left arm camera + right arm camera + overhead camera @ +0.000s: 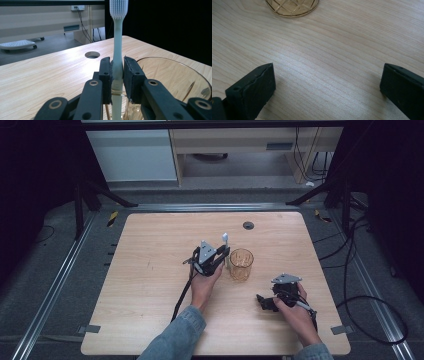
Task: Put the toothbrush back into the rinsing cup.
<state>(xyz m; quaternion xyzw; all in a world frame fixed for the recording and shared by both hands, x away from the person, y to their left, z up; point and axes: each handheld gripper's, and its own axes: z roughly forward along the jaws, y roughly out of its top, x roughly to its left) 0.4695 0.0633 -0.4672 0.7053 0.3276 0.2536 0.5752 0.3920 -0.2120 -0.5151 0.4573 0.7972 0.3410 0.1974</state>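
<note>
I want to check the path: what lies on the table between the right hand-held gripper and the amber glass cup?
Bare wood. In the right gripper view, the table between the open right hand-held gripper and the amber glass cup carries nothing.

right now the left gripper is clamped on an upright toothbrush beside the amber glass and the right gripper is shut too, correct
Not quite. The left gripper is indeed clamped on the upright toothbrush beside the amber glass, but the right gripper is open: the right gripper view shows its jaws spread wide apart over bare table with nothing between them.
</note>
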